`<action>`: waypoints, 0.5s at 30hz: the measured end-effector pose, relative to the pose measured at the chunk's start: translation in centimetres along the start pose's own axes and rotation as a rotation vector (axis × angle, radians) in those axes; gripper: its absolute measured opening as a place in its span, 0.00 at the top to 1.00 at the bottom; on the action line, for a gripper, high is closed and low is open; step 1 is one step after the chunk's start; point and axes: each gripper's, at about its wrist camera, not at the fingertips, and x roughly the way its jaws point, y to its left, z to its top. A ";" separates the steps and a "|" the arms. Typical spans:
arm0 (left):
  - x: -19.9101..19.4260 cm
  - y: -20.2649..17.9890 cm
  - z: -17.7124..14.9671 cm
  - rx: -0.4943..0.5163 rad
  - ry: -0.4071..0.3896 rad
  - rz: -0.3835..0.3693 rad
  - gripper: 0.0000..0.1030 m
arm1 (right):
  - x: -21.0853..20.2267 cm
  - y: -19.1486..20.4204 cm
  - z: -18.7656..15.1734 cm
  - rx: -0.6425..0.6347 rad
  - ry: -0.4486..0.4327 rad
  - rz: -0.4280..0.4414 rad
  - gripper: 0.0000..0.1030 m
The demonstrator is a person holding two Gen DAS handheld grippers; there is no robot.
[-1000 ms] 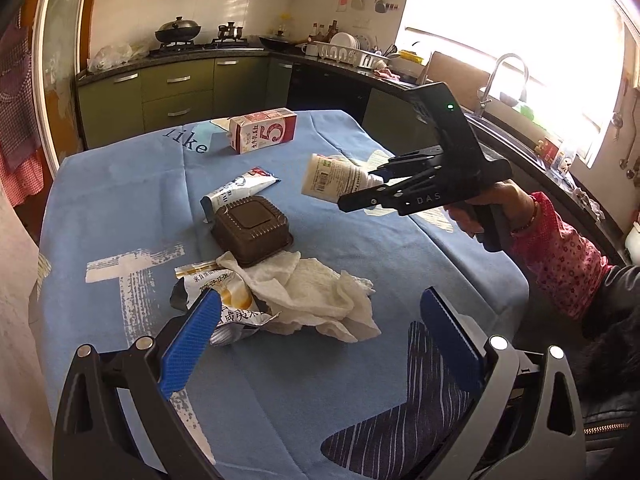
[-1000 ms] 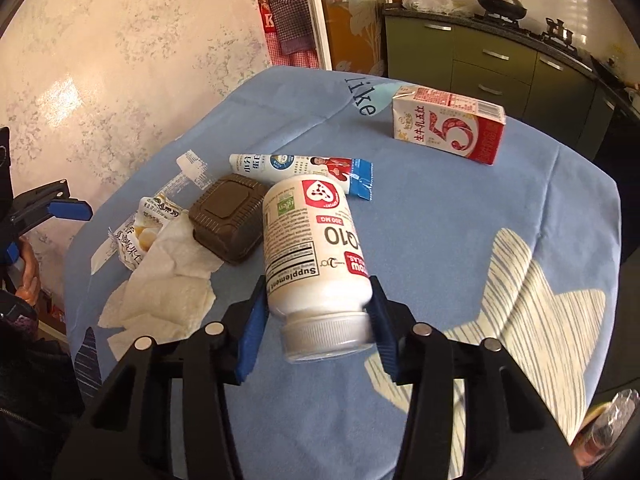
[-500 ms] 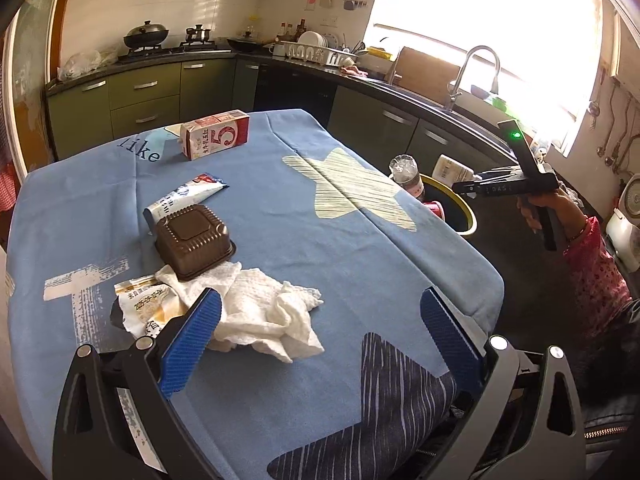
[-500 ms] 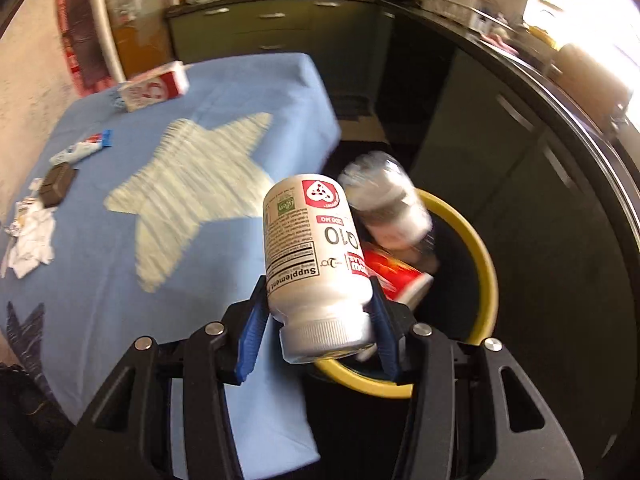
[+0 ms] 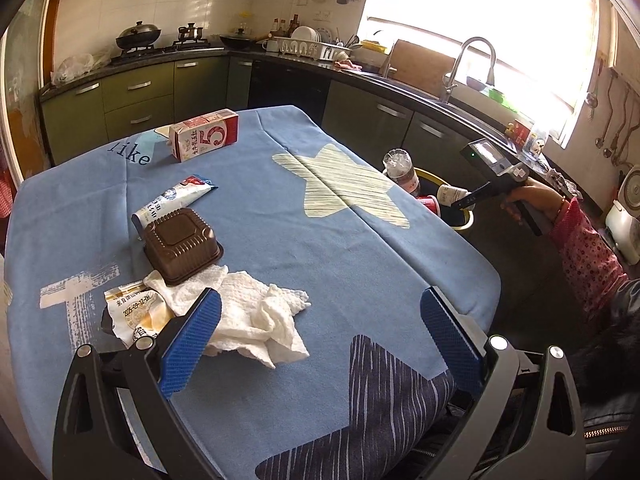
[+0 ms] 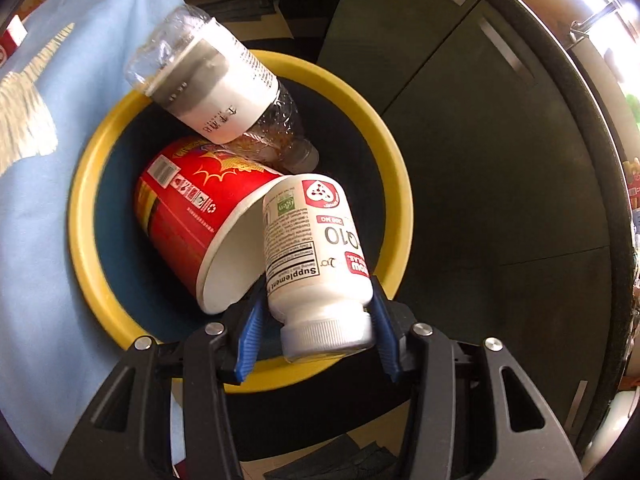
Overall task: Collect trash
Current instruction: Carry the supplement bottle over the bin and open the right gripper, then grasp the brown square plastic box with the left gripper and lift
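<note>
My right gripper (image 6: 316,320) is shut on a white supplement bottle (image 6: 316,256), pointing steeply down over the yellow-rimmed trash bin (image 6: 396,184). A red paper cup (image 6: 188,208) and a clear plastic bottle (image 6: 212,92) lie in the bin. In the left wrist view the same bottle (image 5: 450,193) hangs over the bin (image 5: 466,222) beyond the table's right edge. My left gripper (image 5: 320,340) stands open above the near table edge, with a crumpled white tissue (image 5: 248,316), a snack wrapper (image 5: 134,314), a brown plastic tray (image 5: 182,244), a white tube (image 5: 174,200) and a milk carton (image 5: 204,134) ahead.
The table wears a blue cloth (image 5: 280,208) with a pale star. Green cabinets (image 5: 132,104) and a dark counter with a sink tap (image 5: 472,64) run behind and to the right. A person's sleeved arm (image 5: 584,248) holds the right gripper near the bin.
My right gripper carried the supplement bottle off the table, swung right and tipped down over the bin. The left gripper drifted a little; the table's trash lies as before.
</note>
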 end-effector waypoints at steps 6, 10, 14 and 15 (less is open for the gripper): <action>0.0 0.0 -0.1 0.007 0.005 0.001 0.05 | -2.3 0.5 0.5 0.027 -0.084 0.032 0.40; -0.1 0.1 -0.1 0.001 -0.001 -0.001 0.05 | -5.2 1.2 -0.4 0.023 -0.154 0.059 0.40; -0.1 0.2 -0.2 -0.002 -0.002 -0.001 0.05 | -8.1 2.6 -2.2 0.007 -0.230 0.108 0.40; -0.1 0.3 -0.2 -0.003 -0.001 0.001 0.05 | -8.6 3.2 -2.4 0.002 -0.244 0.118 0.40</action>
